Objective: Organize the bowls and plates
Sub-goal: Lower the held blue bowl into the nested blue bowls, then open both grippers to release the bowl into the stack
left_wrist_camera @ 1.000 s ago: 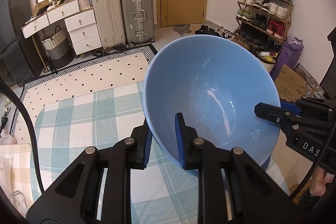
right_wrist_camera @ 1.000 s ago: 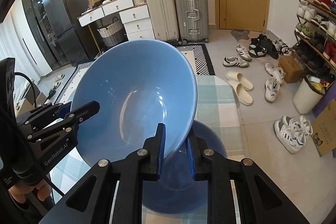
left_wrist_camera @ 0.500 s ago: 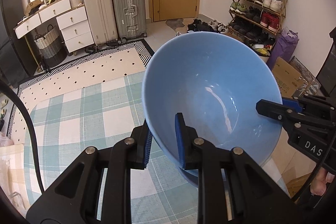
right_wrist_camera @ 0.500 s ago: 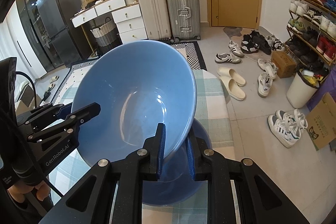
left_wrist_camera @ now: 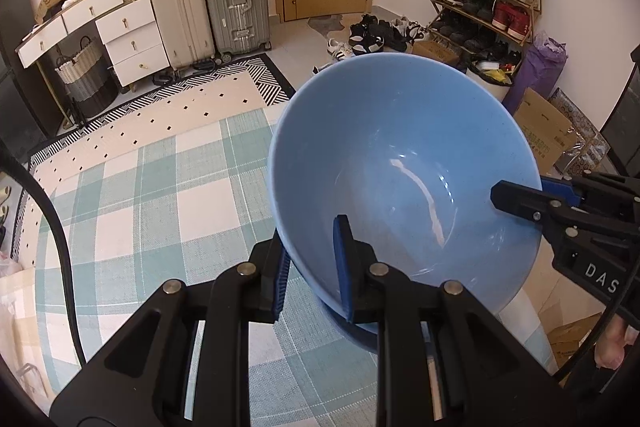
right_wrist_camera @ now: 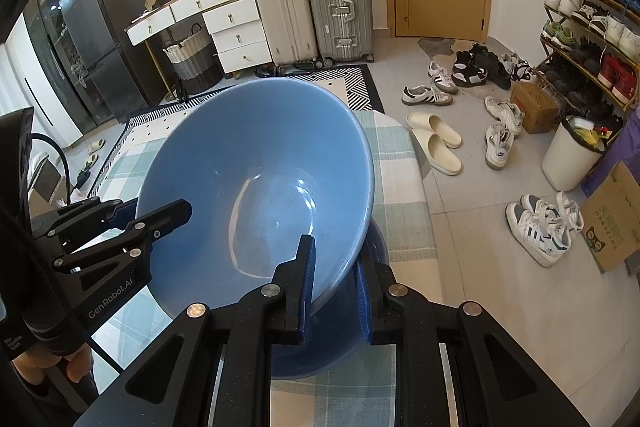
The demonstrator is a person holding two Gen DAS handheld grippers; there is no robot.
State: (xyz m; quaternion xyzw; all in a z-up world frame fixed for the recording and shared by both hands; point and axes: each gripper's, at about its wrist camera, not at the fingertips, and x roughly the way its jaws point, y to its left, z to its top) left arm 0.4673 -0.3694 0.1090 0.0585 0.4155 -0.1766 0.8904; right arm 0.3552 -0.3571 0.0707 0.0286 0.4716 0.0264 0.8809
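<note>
We see our left gripper (left_wrist_camera: 310,269) and right gripper (right_wrist_camera: 334,281) each pinching the smooth, shiny blue bowl (left_wrist_camera: 400,179). It tilts above a round blue plate (right_wrist_camera: 332,351) on the checked cloth (left_wrist_camera: 152,187).

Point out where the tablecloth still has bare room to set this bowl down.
Bare checked tablecloth lies left of the blue bowl, running toward the rug-side edge. Crowded: the right corner, where both grippers, left and right, clamp the bowl's rim above a darker blue dish.

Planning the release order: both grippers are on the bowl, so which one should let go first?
Left, probably. The right gripper clamps the light blue bowl on the rim directly over the darker bowl beneath, so it can steer the nesting. The left gripper grips the opposite rim, away from that overlap.
</note>
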